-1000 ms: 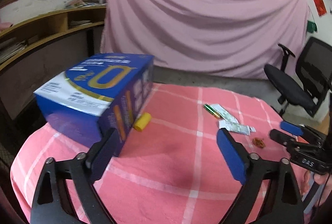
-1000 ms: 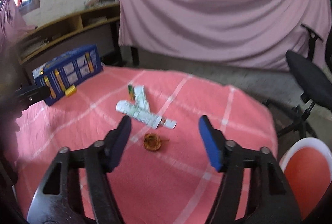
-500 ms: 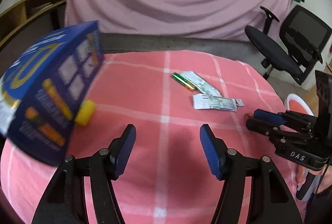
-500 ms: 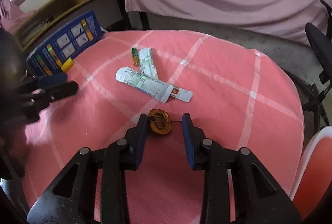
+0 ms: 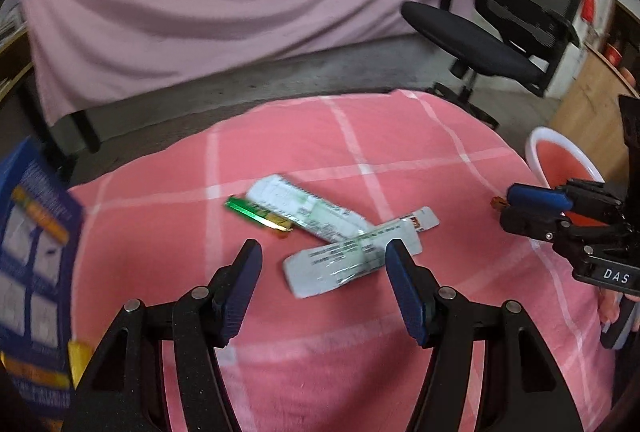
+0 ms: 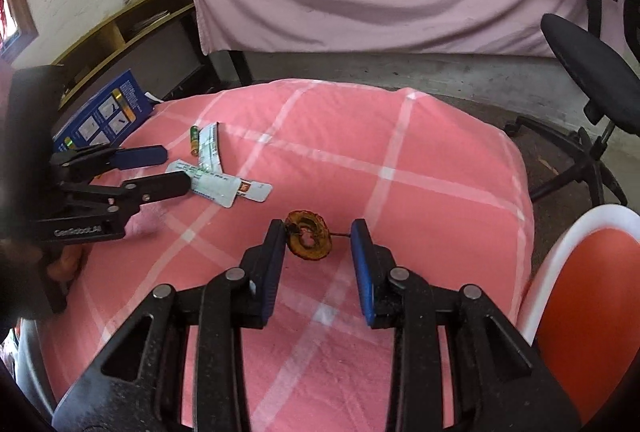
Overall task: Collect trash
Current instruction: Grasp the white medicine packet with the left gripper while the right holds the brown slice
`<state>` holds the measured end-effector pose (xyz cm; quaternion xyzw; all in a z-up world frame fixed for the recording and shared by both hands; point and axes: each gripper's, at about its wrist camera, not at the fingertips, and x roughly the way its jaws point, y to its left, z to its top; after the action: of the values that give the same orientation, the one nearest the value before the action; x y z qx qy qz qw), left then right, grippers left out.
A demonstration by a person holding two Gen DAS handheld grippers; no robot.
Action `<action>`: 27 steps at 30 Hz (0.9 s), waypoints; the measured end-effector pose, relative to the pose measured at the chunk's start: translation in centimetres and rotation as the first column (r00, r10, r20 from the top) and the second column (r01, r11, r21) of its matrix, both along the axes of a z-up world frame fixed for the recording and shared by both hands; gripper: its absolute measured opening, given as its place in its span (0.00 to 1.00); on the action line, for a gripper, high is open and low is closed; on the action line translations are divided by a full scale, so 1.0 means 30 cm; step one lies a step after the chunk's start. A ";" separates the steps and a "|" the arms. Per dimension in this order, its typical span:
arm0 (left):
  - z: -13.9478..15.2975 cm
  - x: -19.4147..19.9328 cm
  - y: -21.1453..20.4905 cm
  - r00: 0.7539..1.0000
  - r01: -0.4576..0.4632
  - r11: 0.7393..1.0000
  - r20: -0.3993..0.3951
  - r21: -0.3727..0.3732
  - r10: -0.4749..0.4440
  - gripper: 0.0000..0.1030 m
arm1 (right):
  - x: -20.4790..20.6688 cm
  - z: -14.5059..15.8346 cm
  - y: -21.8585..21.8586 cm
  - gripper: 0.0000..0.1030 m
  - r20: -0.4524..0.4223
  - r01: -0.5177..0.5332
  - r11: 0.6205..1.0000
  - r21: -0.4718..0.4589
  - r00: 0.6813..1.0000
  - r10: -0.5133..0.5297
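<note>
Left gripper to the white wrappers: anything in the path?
Nothing visible. The left gripper is open, with the nearer white wrapper lying flat on the pink tablecloth directly between its fingers; only bare cloth lies between.

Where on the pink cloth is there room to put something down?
The far half of the tablecloth, beyond the dried fruit slice, looks bare, as does the strip toward the bin. It is crowded around the wrappers and battery near the blue box.

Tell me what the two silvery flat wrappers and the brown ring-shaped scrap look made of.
Silvery flat wrappers: likely foil-laminate or plastic film; glossy, creased, printed text, crimped ends.
Brown ring-shaped scrap: unclear, perhaps dried fruit or peel; translucent amber, wrinkled, irregular edge, thin stem.
</note>
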<state>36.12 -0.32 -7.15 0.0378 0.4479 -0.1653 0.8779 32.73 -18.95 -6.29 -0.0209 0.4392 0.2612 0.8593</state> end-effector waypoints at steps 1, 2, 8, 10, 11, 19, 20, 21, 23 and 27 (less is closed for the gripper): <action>-0.004 0.008 -0.008 1.000 0.020 1.000 -0.007 0.002 -0.020 0.56 | 0.004 -0.004 -0.001 0.50 -0.008 -0.003 1.000 0.004 1.000 0.003; -0.010 0.013 -0.014 0.999 0.037 0.999 -0.012 0.010 -0.037 0.56 | 0.008 -0.008 0.000 0.50 -0.018 -0.005 1.000 0.007 1.000 0.005; -0.023 0.012 -0.045 0.993 0.119 0.992 -0.021 0.040 -0.119 0.56 | 0.012 -0.009 -0.012 0.50 -0.029 0.003 1.000 0.029 1.000 -0.002; -0.026 0.005 -0.061 0.990 0.141 0.987 -0.016 0.074 -0.140 0.56 | 0.010 -0.010 -0.009 0.50 -0.026 0.007 1.000 0.029 1.000 -0.007; -0.027 0.001 -0.069 0.989 0.151 0.984 -0.015 0.089 -0.150 0.55 | 0.009 -0.009 -0.013 0.50 -0.024 0.012 1.000 0.028 1.000 -0.011; -0.034 -0.024 -0.120 0.978 0.208 0.968 -0.028 0.142 -0.206 0.38 | -0.013 -0.004 -0.044 0.50 -0.015 0.016 1.000 0.022 1.000 -0.016; -0.035 -0.026 -0.129 0.976 0.217 0.966 -0.033 0.143 -0.215 0.34 | -0.017 -0.004 -0.046 0.50 -0.013 0.016 1.000 0.020 1.000 -0.015; -0.036 -0.030 -0.137 0.975 0.224 0.963 -0.034 0.151 -0.221 0.33 | -0.020 -0.004 -0.050 0.50 -0.012 0.016 1.000 0.020 1.000 -0.016; -0.037 -0.034 -0.158 0.973 0.232 0.958 -0.039 0.167 -0.228 0.27 | -0.023 -0.007 -0.058 0.50 -0.015 0.021 1.000 0.020 1.000 -0.021; -0.036 -0.036 -0.188 0.970 0.243 0.952 -0.056 0.184 -0.237 0.23 | -0.024 -0.010 -0.081 0.50 -0.021 0.039 0.999 0.021 0.999 -0.039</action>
<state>35.05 -5.97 -8.24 0.1725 0.4680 -0.2278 0.8362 32.02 -21.38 -6.61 -0.0006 0.4453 0.2492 0.8600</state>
